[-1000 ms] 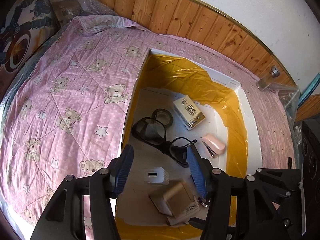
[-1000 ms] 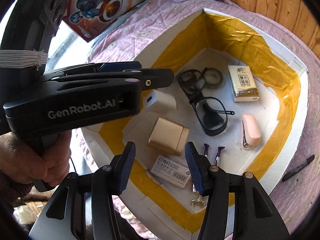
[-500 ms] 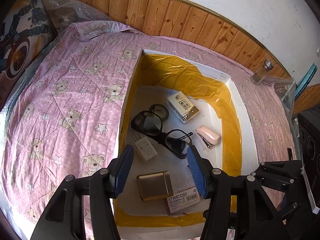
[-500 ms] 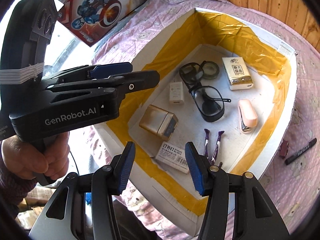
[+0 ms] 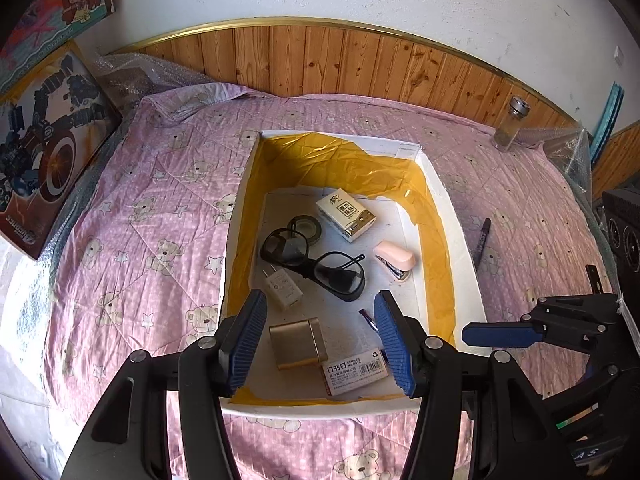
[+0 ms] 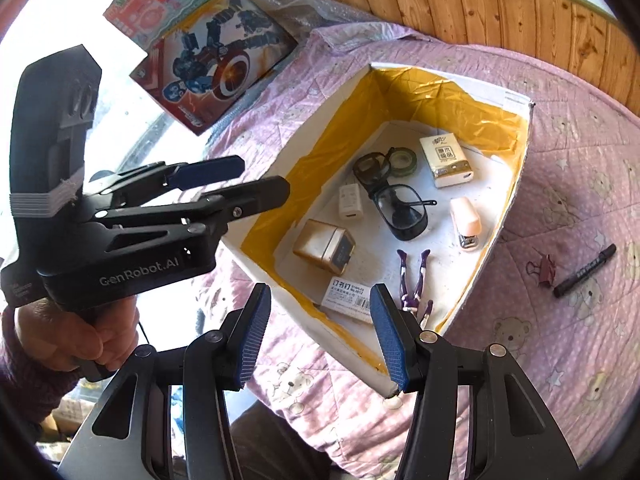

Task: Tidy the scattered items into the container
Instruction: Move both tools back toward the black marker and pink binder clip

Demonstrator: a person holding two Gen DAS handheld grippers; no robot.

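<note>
A white box [image 5: 236,220] lined with yellow tape sits on the pink bear quilt. Inside lie black glasses [image 5: 312,264], a tape roll [image 5: 308,228], a tissue pack [image 5: 346,214], a pink stapler [image 5: 394,258], a white charger [image 5: 282,286], a gold tin [image 5: 296,344], a staples box [image 5: 356,370] and a purple figure [image 6: 416,284]. A black marker [image 6: 584,272] and a dark red binder clip [image 6: 542,272] lie on the quilt right of the box. My left gripper [image 5: 320,340] hangs open above the box's near end. My right gripper [image 6: 320,332] is open over the near corner, empty.
Toy boxes [image 5: 36,152] lean at the left edge of the bed. A glass shaker jar [image 5: 510,128] stands at the far right by the wooden panelling. A hand [image 6: 80,336] holds the left gripper's handle. Bubble wrap [image 5: 132,84] lies at the back left.
Both grippers have risen and drawn back from the box, so the whole box and more quilt show now. The left gripper was low over the charger and tin. Both stayed open.
</note>
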